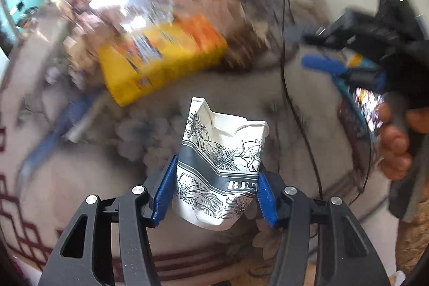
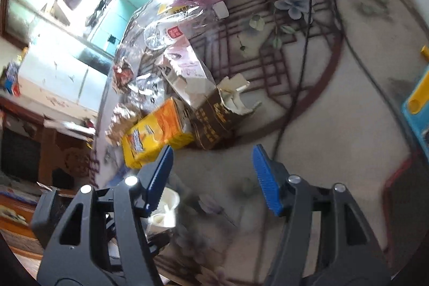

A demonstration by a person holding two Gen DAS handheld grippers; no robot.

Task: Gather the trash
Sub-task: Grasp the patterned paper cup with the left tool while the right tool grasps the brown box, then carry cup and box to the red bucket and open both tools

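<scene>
A crumpled white paper cup (image 1: 219, 160) with black flower prints sits between the blue pads (image 1: 166, 189) of my left gripper (image 1: 217, 165), which is shut on it above the carpet. My right gripper (image 2: 211, 152) is open with nothing between its fingers and hangs over bare carpet. Just beyond its fingers lies a heap of trash: a yellow-orange box (image 2: 155, 130), a torn brown box (image 2: 214, 119), a ripped white carton (image 2: 187, 69) and clear wrappers (image 2: 166, 34). The yellow box (image 1: 161, 58) also shows blurred in the left wrist view. A white cup (image 2: 163, 211) peeks from behind the right gripper's left finger.
A black cable (image 2: 303, 44) runs across the flower-patterned carpet (image 2: 335, 125). A blue and yellow plastic thing (image 2: 418, 103) sits at the right edge. A person's hand (image 1: 394, 149) holds the other gripper at the right of the left wrist view. Furniture and a teal wall stand behind the heap.
</scene>
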